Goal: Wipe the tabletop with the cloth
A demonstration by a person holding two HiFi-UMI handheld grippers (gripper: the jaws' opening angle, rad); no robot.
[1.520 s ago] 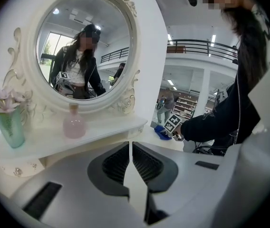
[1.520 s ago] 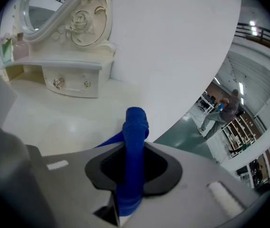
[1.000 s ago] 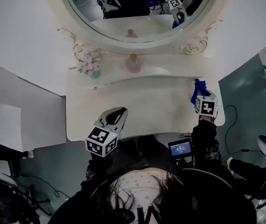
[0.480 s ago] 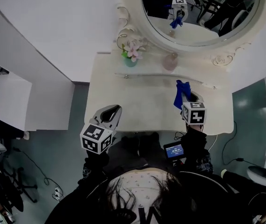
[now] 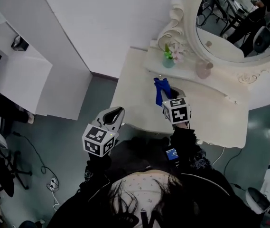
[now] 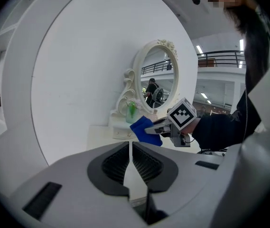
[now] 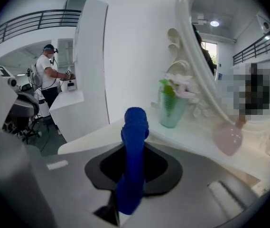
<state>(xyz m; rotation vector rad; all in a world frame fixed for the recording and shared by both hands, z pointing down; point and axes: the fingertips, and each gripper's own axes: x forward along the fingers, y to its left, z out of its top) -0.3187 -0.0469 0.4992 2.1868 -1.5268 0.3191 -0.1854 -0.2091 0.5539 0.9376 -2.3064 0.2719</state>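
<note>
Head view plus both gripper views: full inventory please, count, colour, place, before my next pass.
tabletop: 1, cream, against the white wall
mirror: 1, cream carved frame, behind the tabletop
vase: 1, green, pink flowers, shelf under the mirror
bottle: 1, pink, shelf, right of the vase
cloth: 1, blue, over the tabletop's left end
bystander: 1, white top, far left
left tongs: 1, grey, shut, empty, off the table's front-left edge
right tongs: 1, grey, shut on the cloth

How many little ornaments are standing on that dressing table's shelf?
2. A green vase of flowers stands at the left of the shelf, and a pink bottle stands to its right. None seem hidden.
</note>
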